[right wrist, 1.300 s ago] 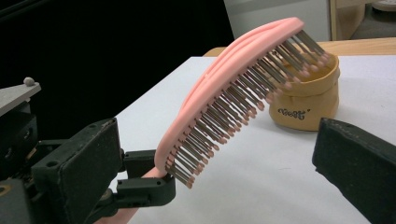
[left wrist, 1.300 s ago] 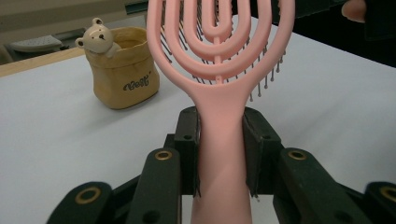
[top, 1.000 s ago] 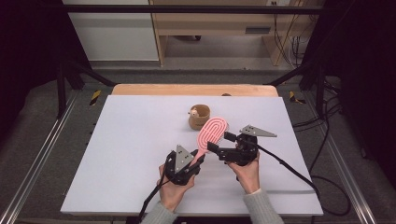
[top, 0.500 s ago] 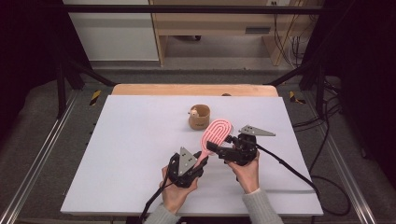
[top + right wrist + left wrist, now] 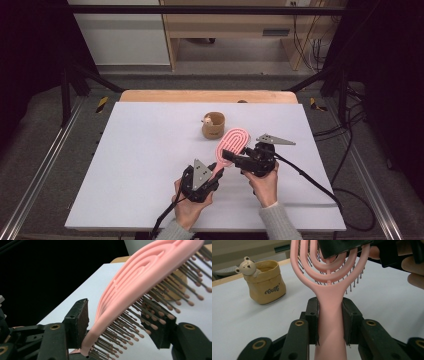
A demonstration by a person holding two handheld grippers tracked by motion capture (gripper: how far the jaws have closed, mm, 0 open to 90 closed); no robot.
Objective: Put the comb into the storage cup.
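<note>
A pink hairbrush point(image 5: 232, 142) is held above the white table point(image 5: 145, 165), bristles facing down. My left gripper point(image 5: 216, 172) is shut on its handle point(image 5: 329, 322), one pad pressed against each side. My right gripper point(image 5: 231, 156) reaches in from the right, and its jaws have just been closing around the brush head point(image 5: 140, 280). In the right gripper view one pad point(image 5: 81, 320) stands a sliver off the brush's back. The other pad point(image 5: 160, 332) sits among the bristle tips.
A small tan pouch-shaped cup point(image 5: 214, 125) with a bear figure point(image 5: 247, 265) on its rim stands just beyond the brush. A wooden strip point(image 5: 207, 96) runs along the table's far edge. Black cables point(image 5: 310, 180) trail from both grippers toward the near edge.
The right gripper's jaws have narrowed around the brush head. Both hands and the brush stay where they were.
</note>
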